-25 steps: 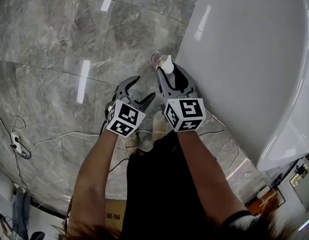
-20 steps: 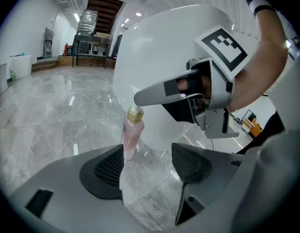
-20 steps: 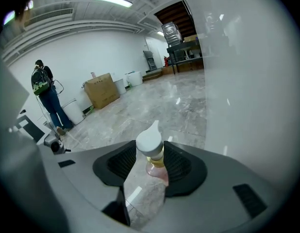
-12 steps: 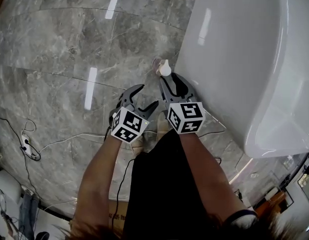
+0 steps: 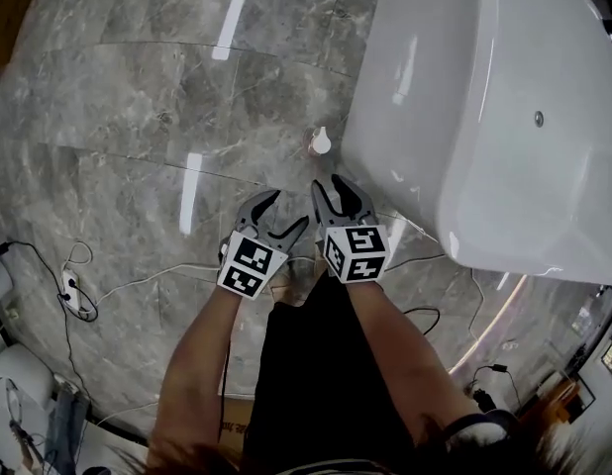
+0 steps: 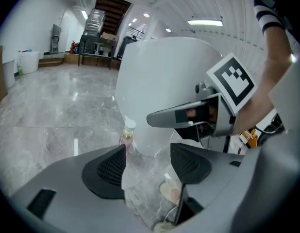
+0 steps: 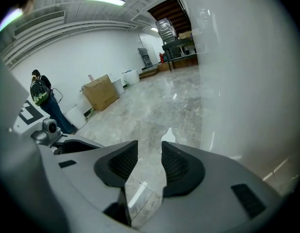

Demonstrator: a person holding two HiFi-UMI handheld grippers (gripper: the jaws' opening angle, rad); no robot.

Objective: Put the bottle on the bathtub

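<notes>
bottle (image 5: 320,142): we see it upright on the floor (image 5: 138,117), just beside the bathtub (image 5: 464,117) outer wall. Can't tell if it touches. Not on the tub yet.
bottle look: small, pinkish clear body, gold collar, white rounded cap. Narrow and probably light, so we judge it would tip easily.
left gripper (image 5: 289,207): released, jaws wide apart, nothing in them. Its own view shows only floor in the gap, with the bottle beyond the left pad and well short of a grip.
right gripper (image 5: 326,184): empty, narrow gap. Jaws have just been closing, with nothing between them, only floor tile behind.
why held so: both grippers hang side by side above the floor, angled down, near the bottle but apart from it. We read this as no grasp in place, so the pick is still to do.
pads: dark, ribbed rubber faces on smooth grey curved shells. We judge the ribs are there for grip on a slick bottle.
bathtub look: glossy white, rounded, smooth wall curving up to a broad rim. We judge the rim is the likely set-down spot.
floor look: polished grey marble tiles, veined, mirroring the ceiling lights.
clutter: thin cables (image 5: 138,270) trail across the tiles behind the grippers, a snag risk for the feet.
risk: we think the tub wall sits close enough to block the jaw on that side.
</notes>
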